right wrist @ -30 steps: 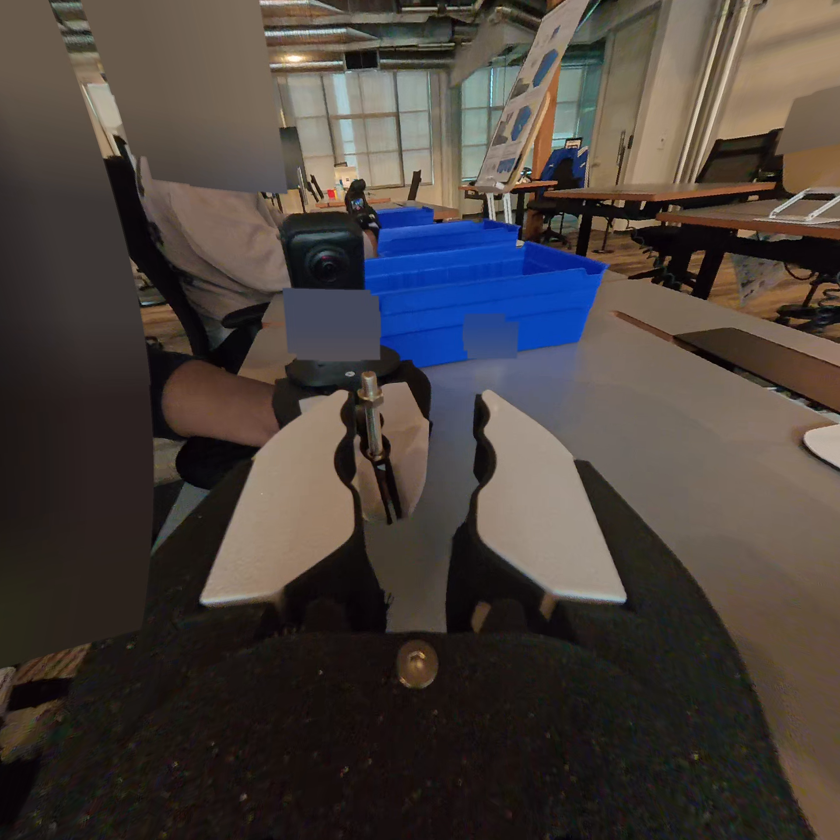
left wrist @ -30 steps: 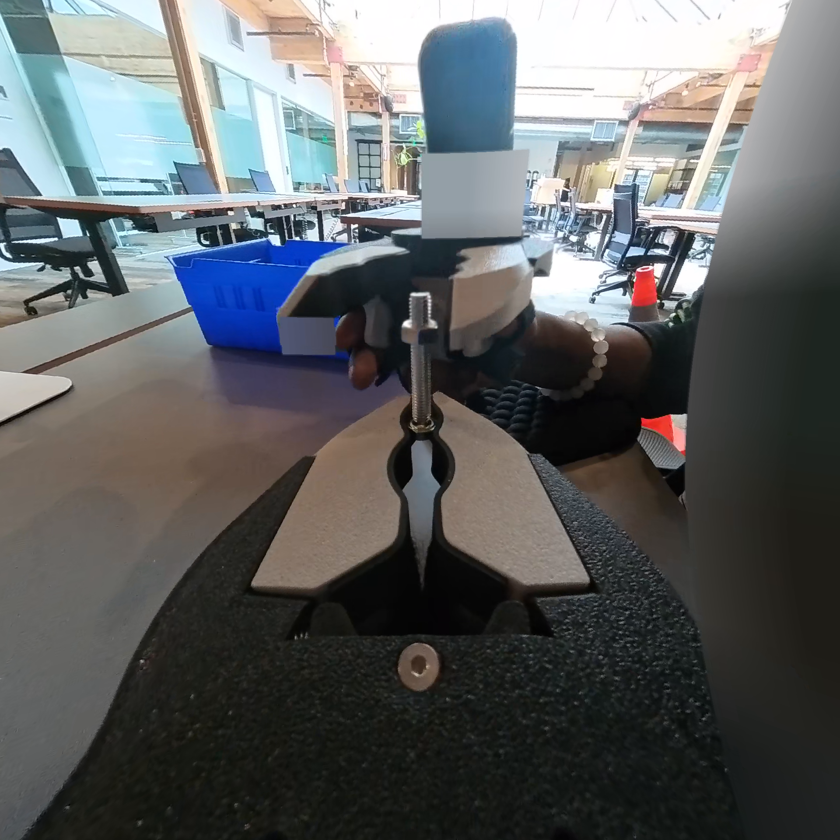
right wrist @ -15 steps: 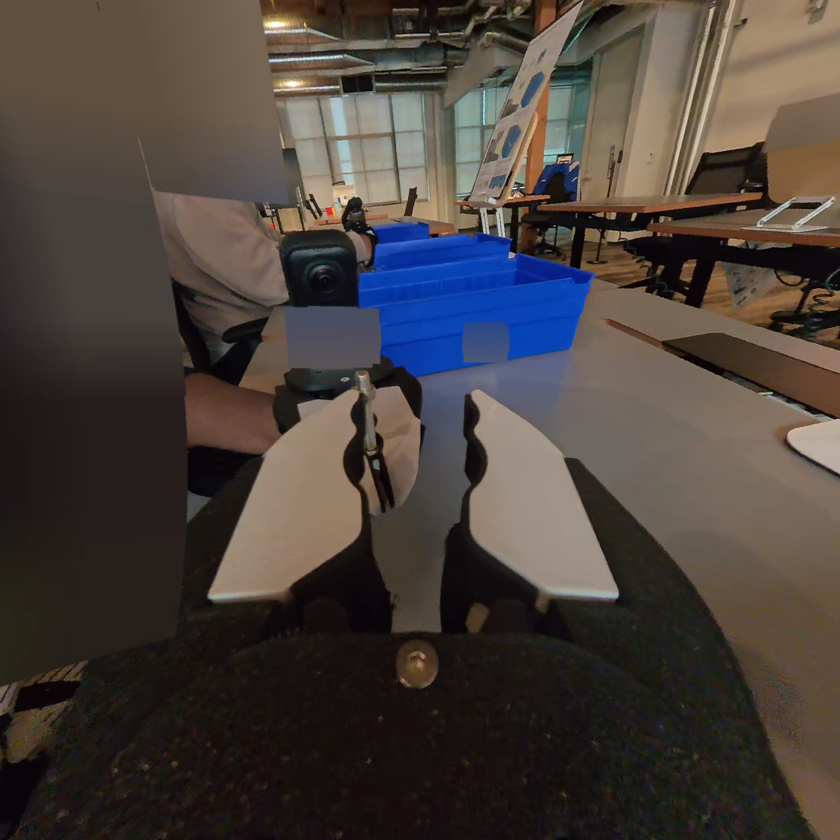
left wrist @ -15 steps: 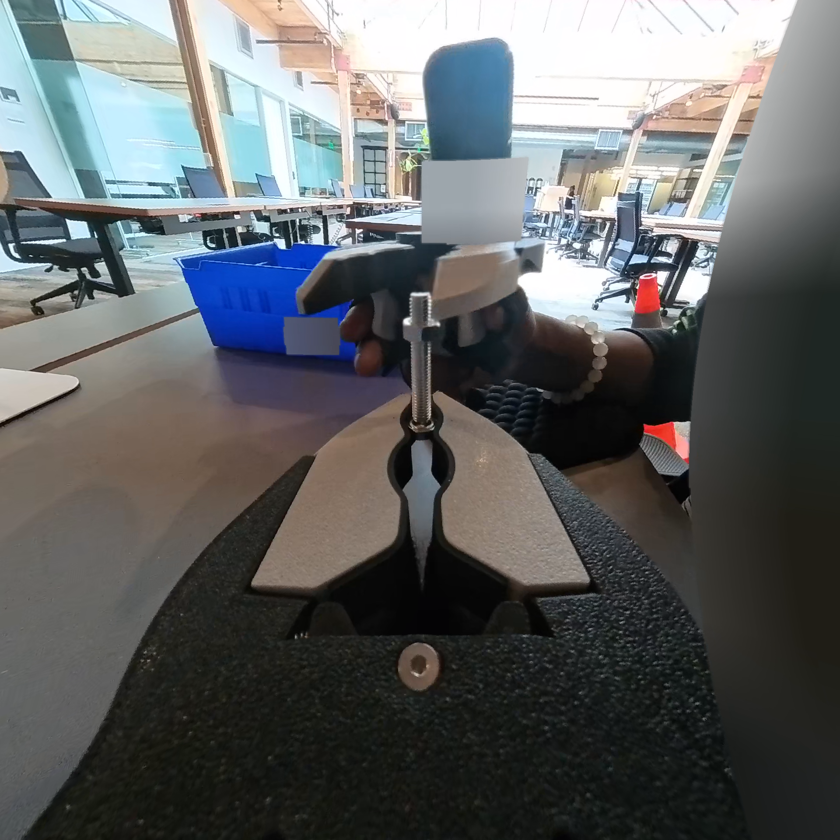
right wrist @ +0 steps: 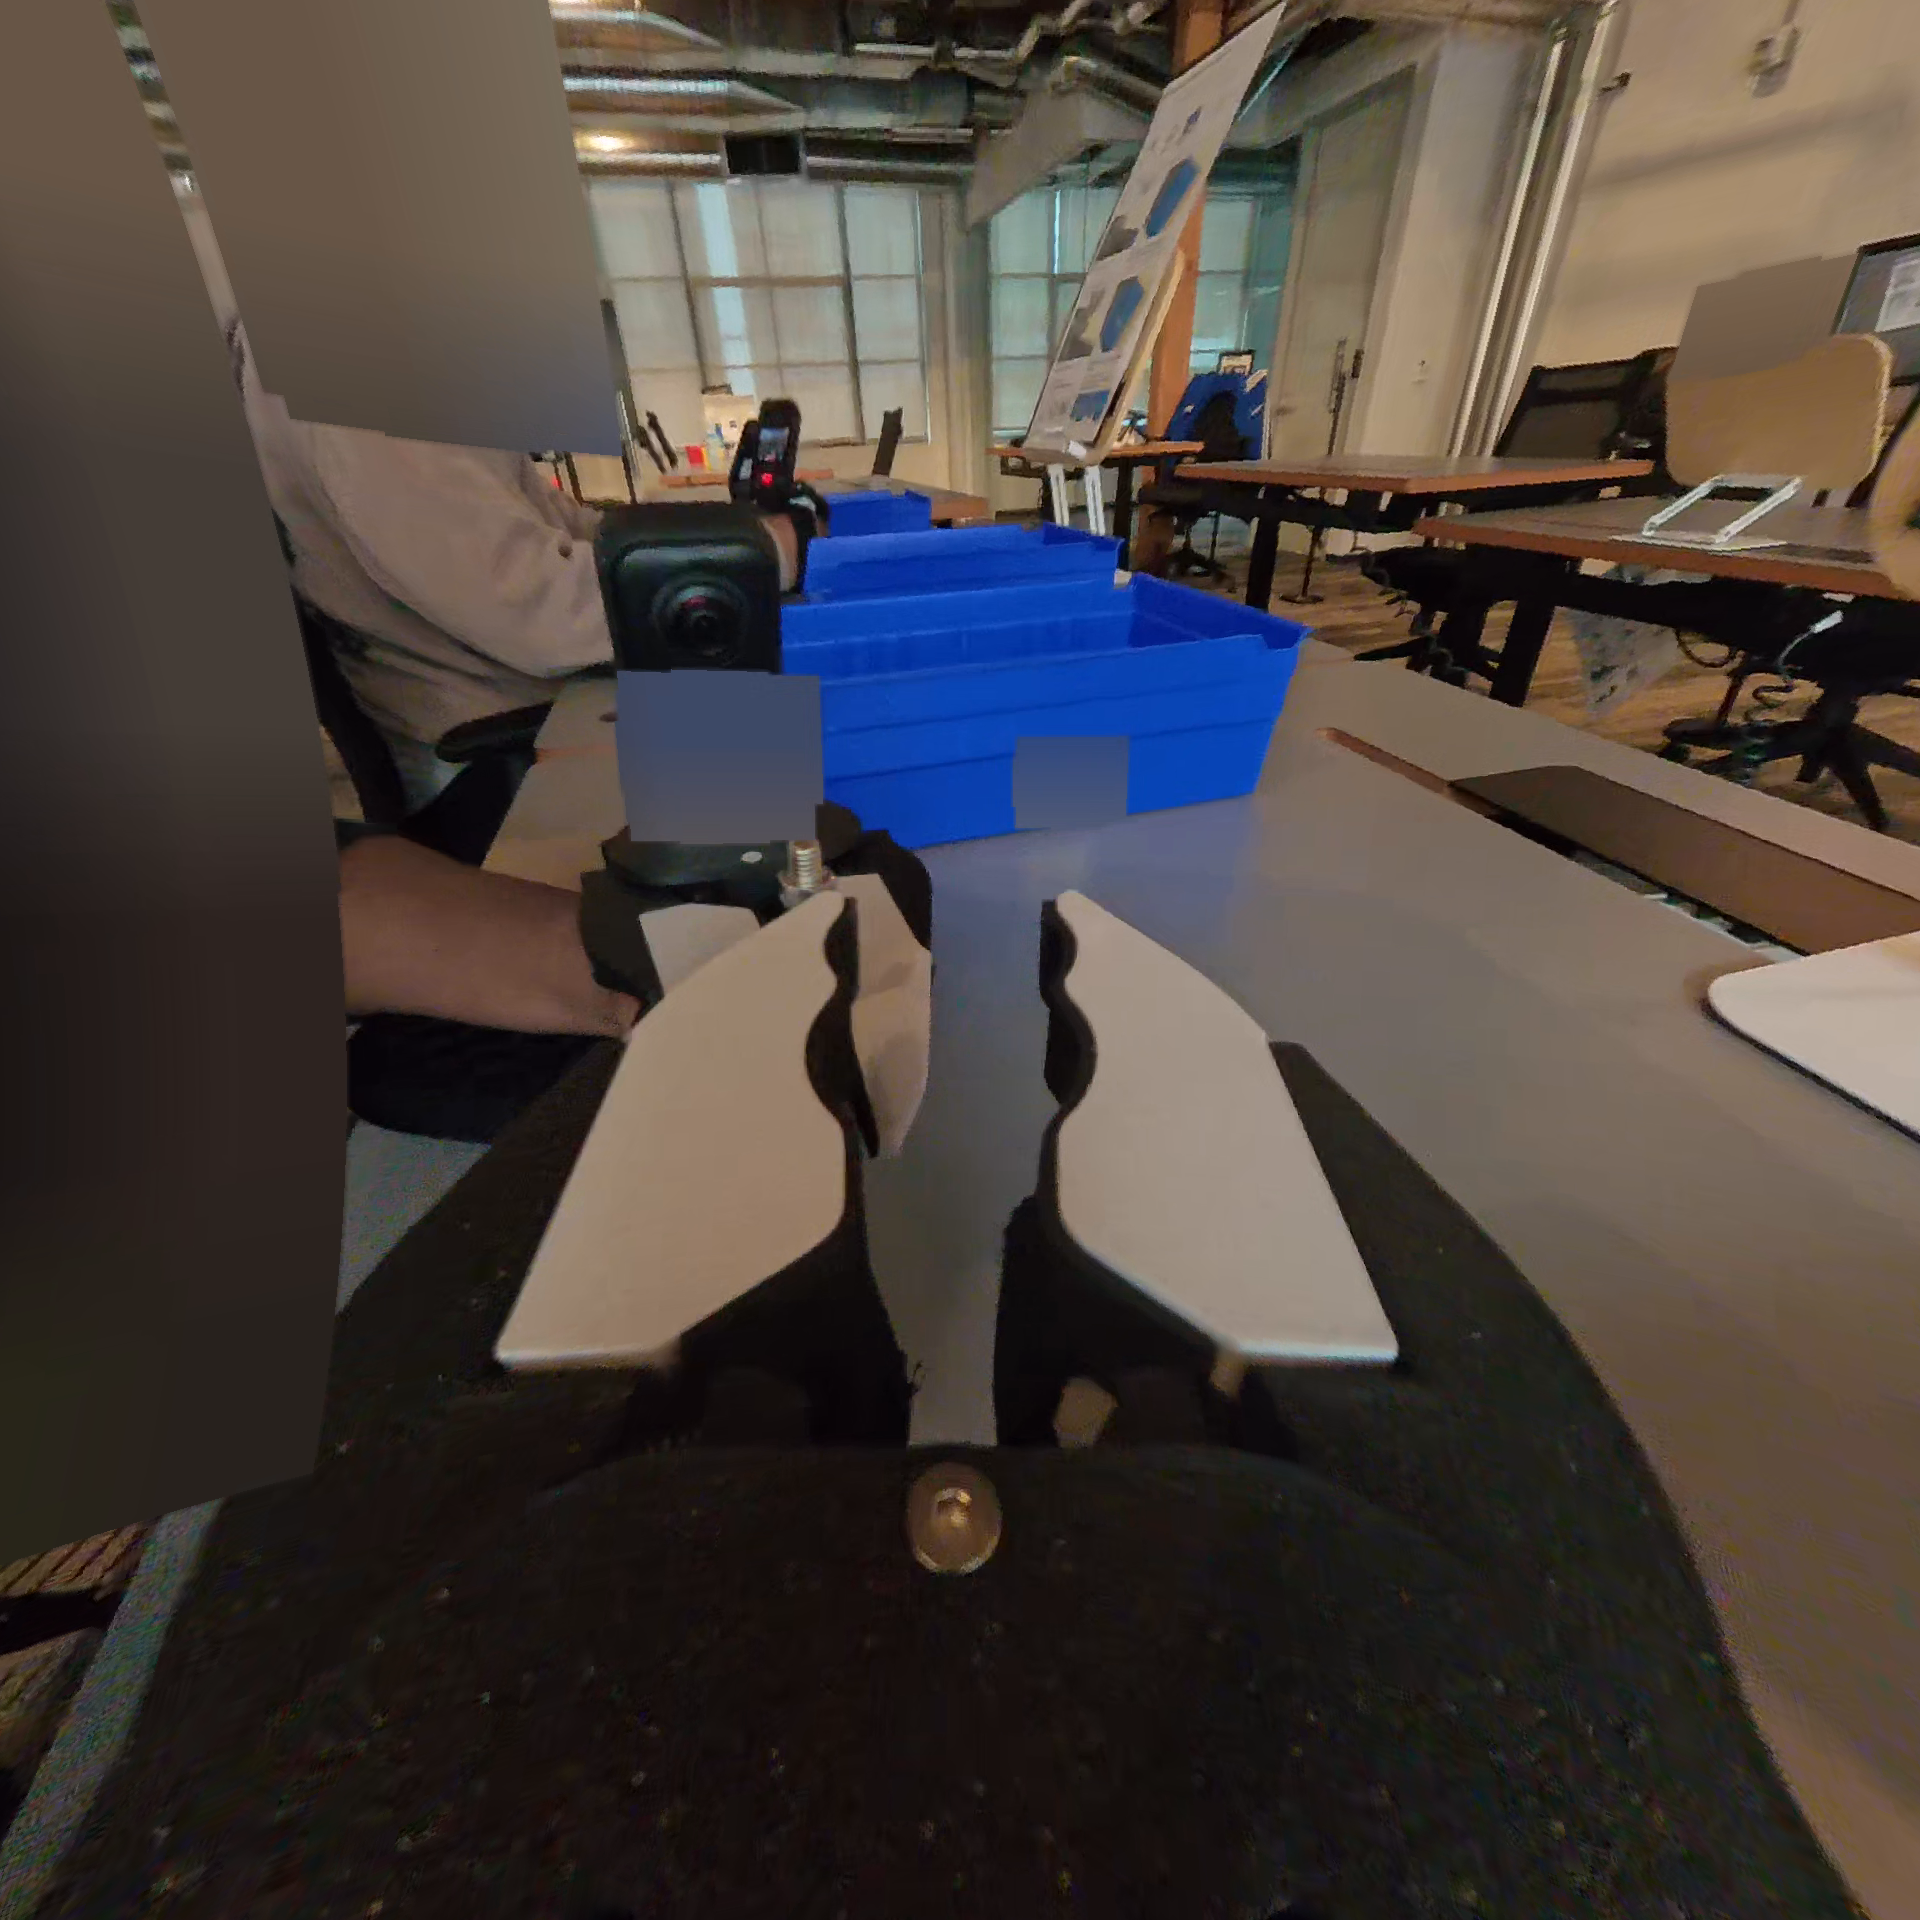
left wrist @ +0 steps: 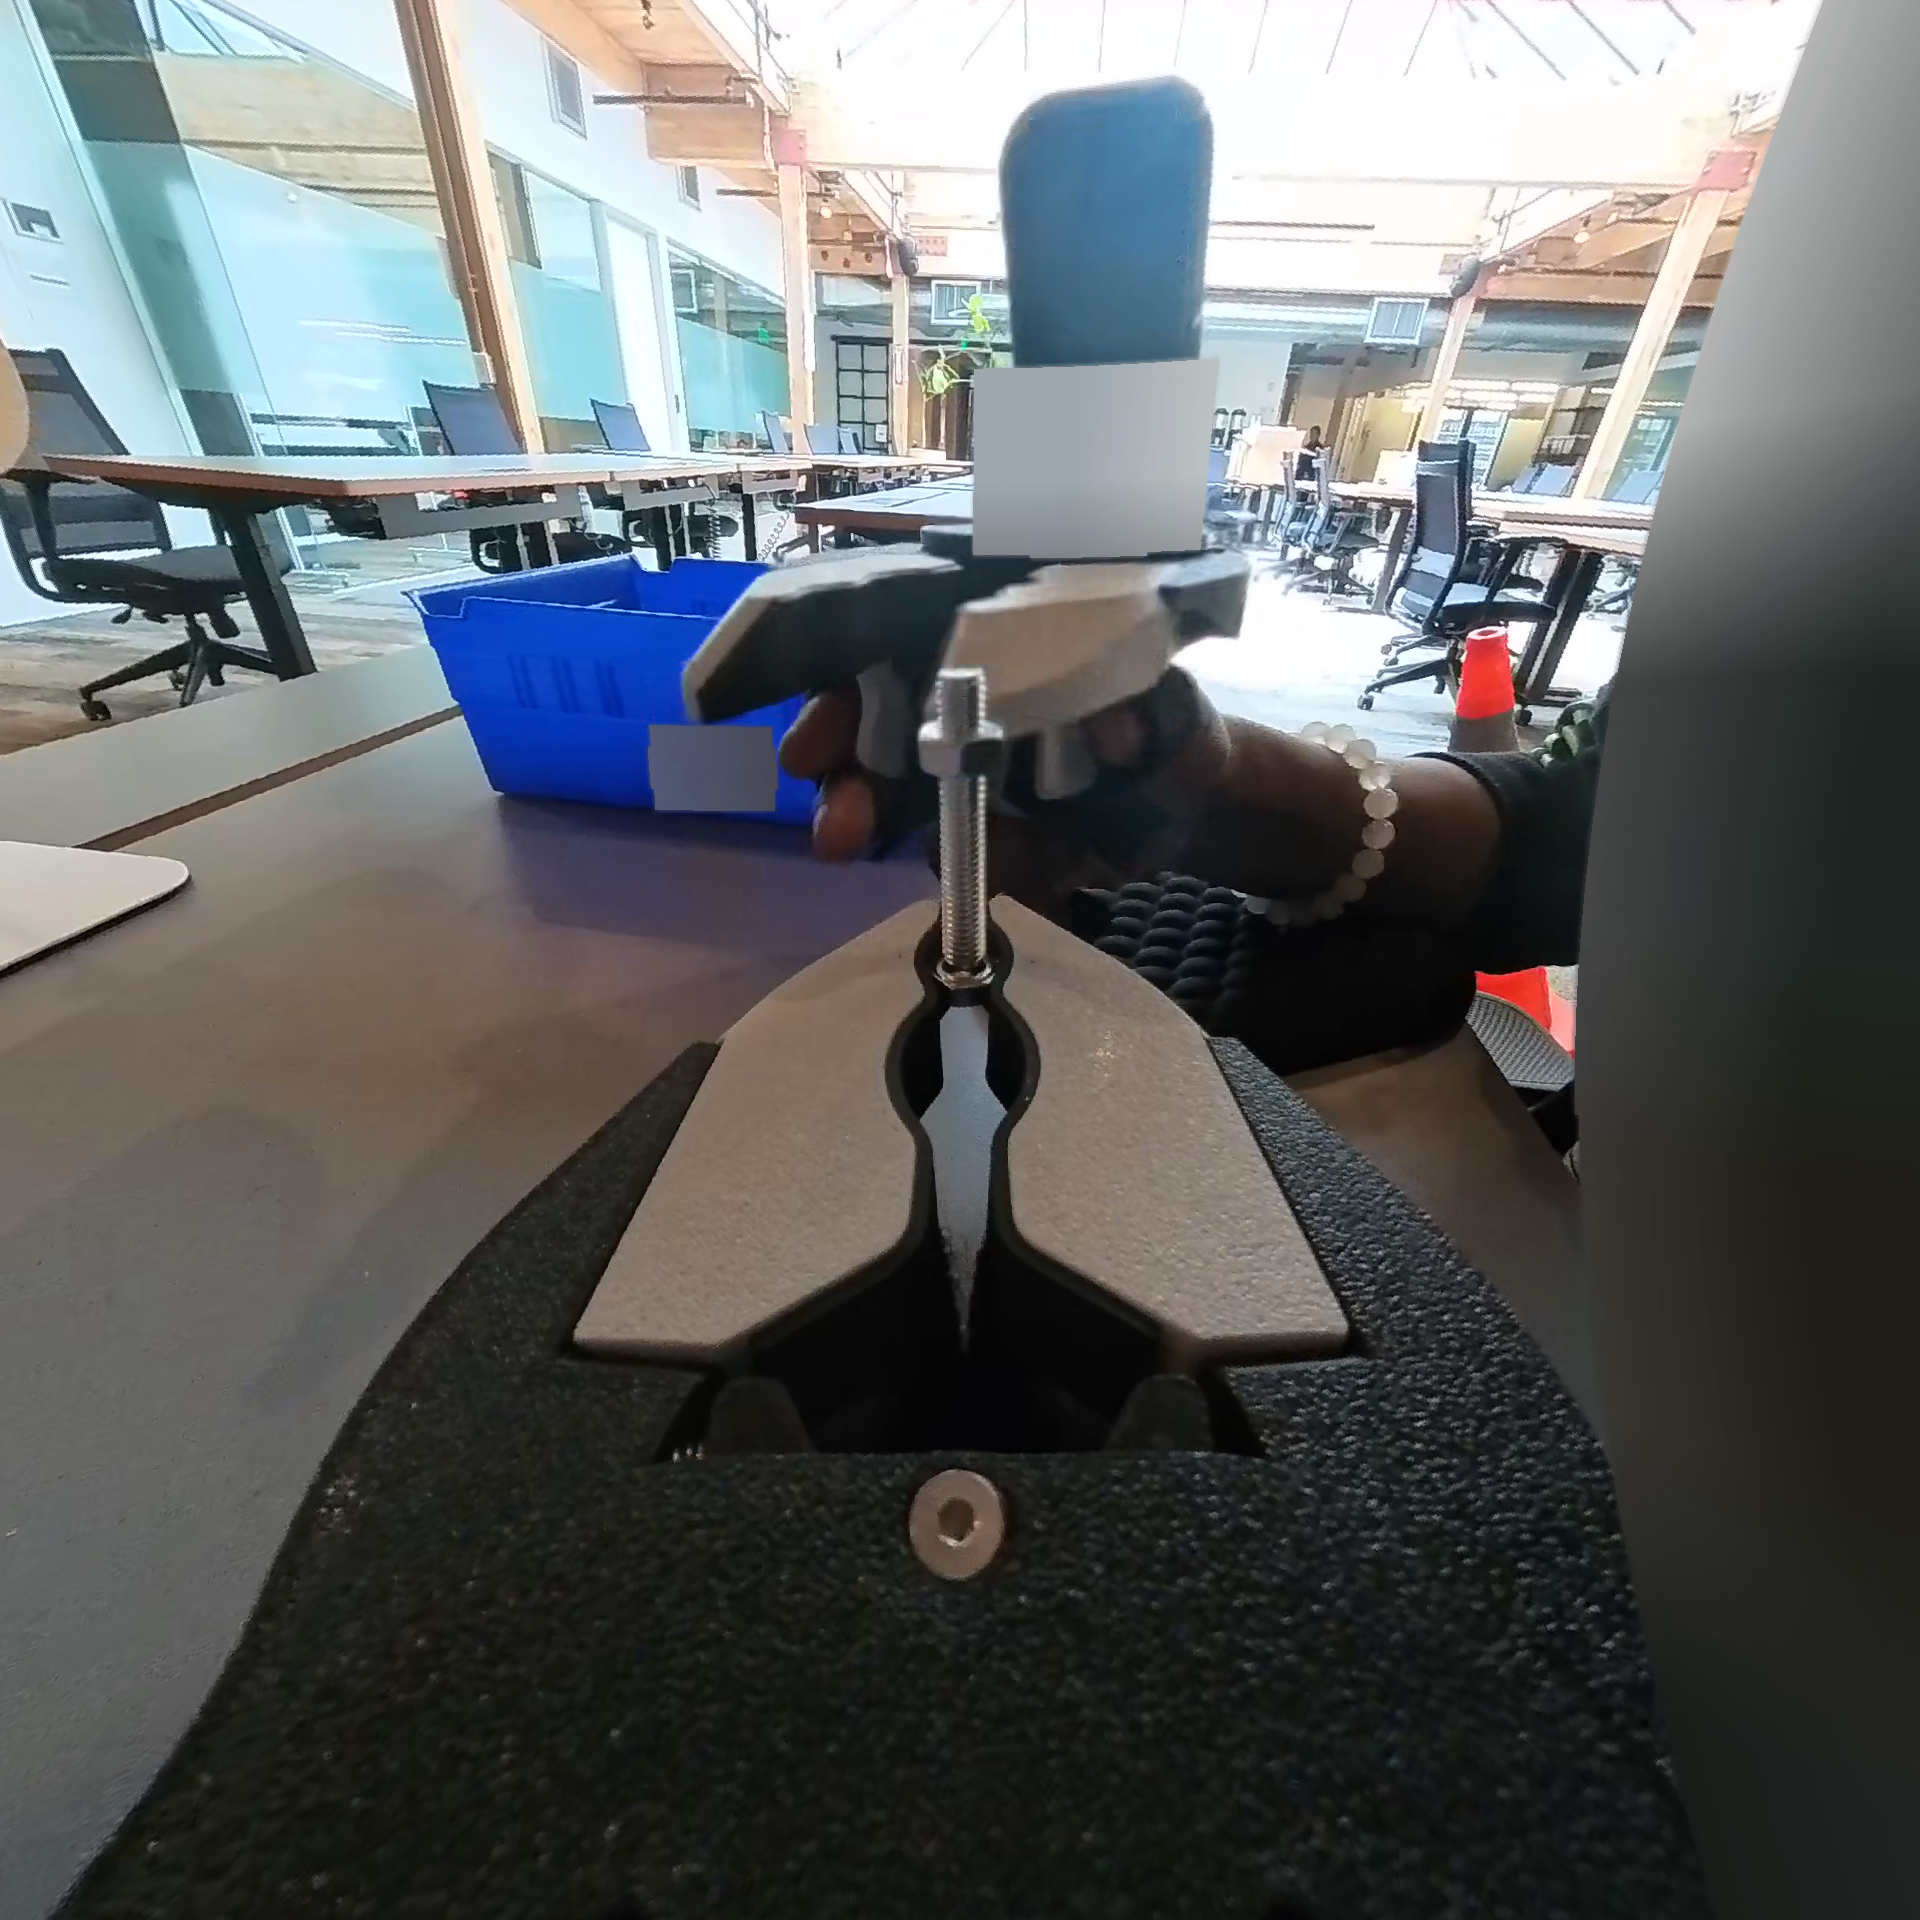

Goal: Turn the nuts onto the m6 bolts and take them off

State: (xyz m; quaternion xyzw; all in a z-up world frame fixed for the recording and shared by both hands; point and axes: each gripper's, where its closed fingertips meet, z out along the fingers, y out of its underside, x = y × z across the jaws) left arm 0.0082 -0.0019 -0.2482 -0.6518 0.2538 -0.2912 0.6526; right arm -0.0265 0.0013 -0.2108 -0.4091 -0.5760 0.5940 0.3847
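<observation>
The left tongs (left wrist: 964, 961) are closed on the head end of a silver bolt (left wrist: 962, 831), which stands upright out of their tips. A nut (left wrist: 958, 744) sits high on its thread, near the top. The right tongs (right wrist: 951, 914) are open with nothing between them, and hang just beyond the bolt, close to the nut. Farther off on the grey worktop (left wrist: 312, 987) stands a blue bin (left wrist: 582, 686).
</observation>
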